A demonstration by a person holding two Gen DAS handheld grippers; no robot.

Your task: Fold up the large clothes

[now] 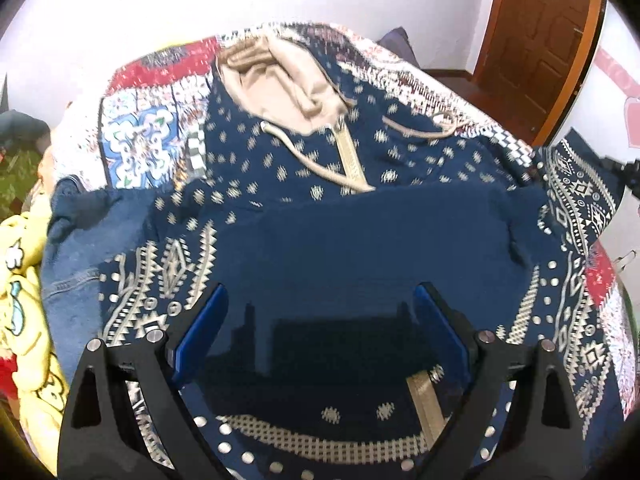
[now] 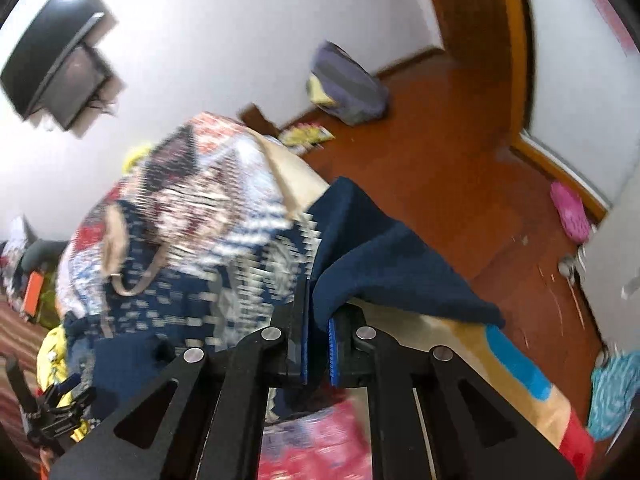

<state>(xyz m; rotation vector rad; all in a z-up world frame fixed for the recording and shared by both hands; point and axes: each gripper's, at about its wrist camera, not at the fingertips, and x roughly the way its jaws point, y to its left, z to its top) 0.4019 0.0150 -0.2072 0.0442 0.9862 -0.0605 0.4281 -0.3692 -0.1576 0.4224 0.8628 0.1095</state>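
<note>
A navy hoodie (image 1: pixel 340 240) with cream geometric patterns, a beige-lined hood (image 1: pixel 280 84) and a zipper lies spread on the bed, with a plain navy part folded across its middle. My left gripper (image 1: pixel 320 296) hovers just above that folded part, its blue pads wide apart and open with nothing pinched. One patterned sleeve (image 1: pixel 580 200) rises at the right edge. In the right wrist view my right gripper (image 2: pixel 318 316) is shut on the navy cuff end of that sleeve (image 2: pixel 380 252), which drapes over the fingers; the view is blurred.
A patchwork bedspread (image 1: pixel 152 132) covers the bed. A denim garment (image 1: pixel 76 248) and a yellow cartoon cloth (image 1: pixel 24 280) lie at the left. Past the bed are a wooden floor (image 2: pixel 440 160), a purple bag (image 2: pixel 348 84), a pink slipper (image 2: pixel 568 212) and a door (image 1: pixel 532 40).
</note>
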